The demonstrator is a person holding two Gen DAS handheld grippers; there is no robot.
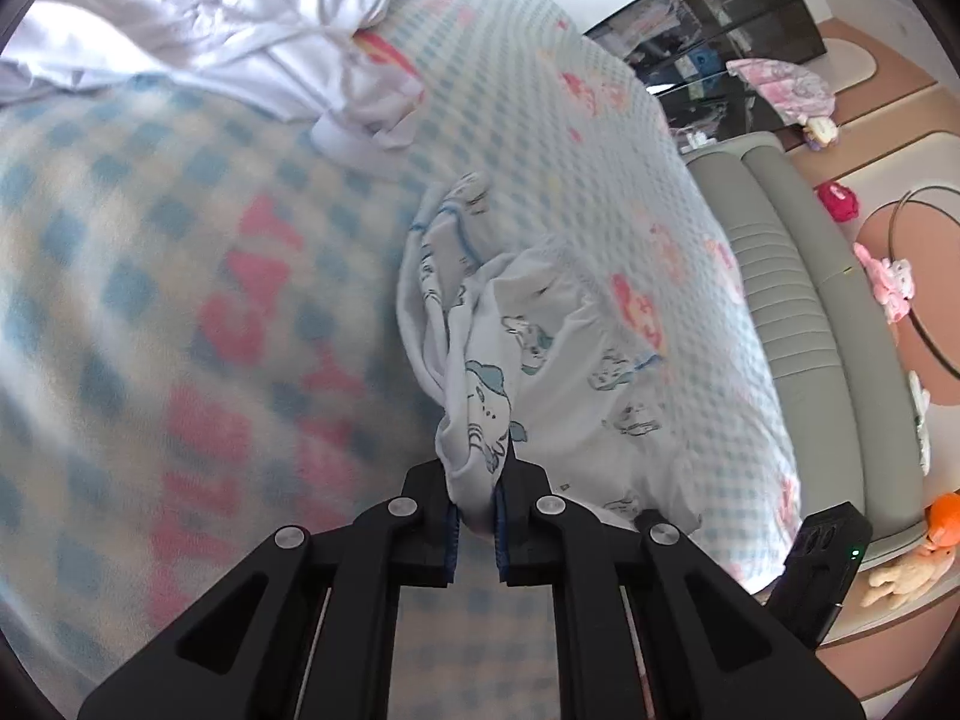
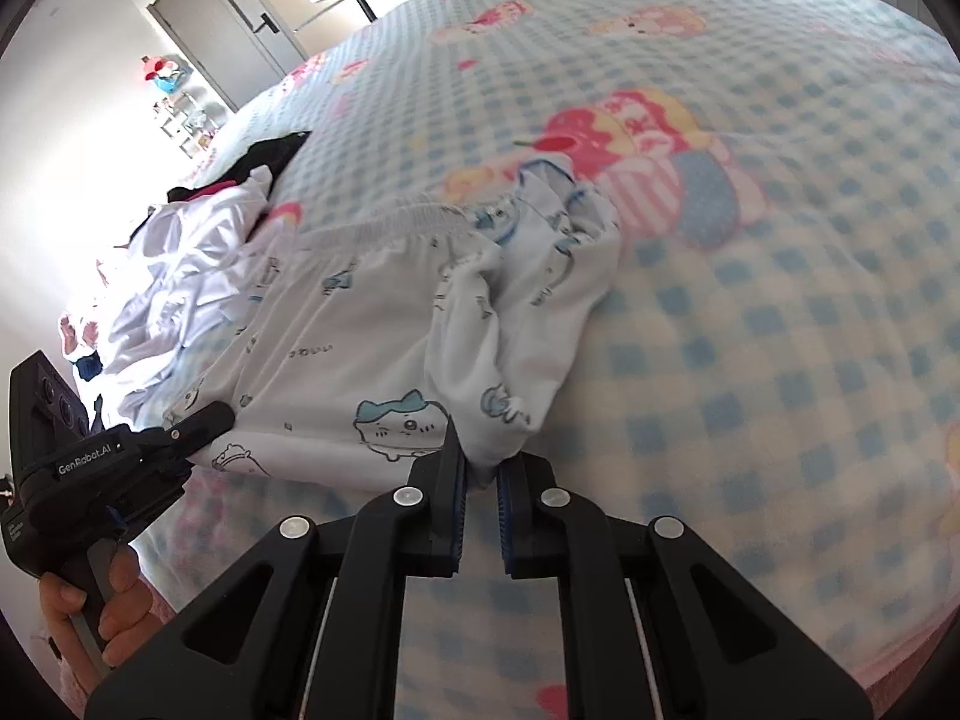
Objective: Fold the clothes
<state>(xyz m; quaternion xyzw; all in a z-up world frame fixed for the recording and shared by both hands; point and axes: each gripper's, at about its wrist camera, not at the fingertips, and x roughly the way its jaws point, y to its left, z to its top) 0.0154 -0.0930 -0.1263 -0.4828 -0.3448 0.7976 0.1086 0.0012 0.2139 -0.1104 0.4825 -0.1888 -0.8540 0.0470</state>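
Left wrist view showed the left gripper (image 1: 477,516) clamped on a bunched corner of the printed white shorts (image 1: 528,360). The right gripper (image 2: 480,474) pinched another corner. The shorts lay on a checked blanket (image 2: 750,330), near crumpled white clothes (image 2: 180,276).

Black tongs (image 1: 477,498), blue pads (image 2: 459,498), silver screws

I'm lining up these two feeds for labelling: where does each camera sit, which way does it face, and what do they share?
Left wrist: on the left gripper, looking along its fingers over the checked blanket toward the sofa; only the gripper's own arms show.
Right wrist: on the right gripper, facing across the bed toward the door; the left gripper and the hand holding it appear.
Shared: the cartoon-print pyjamas clamped by both, and the white clothes pile.
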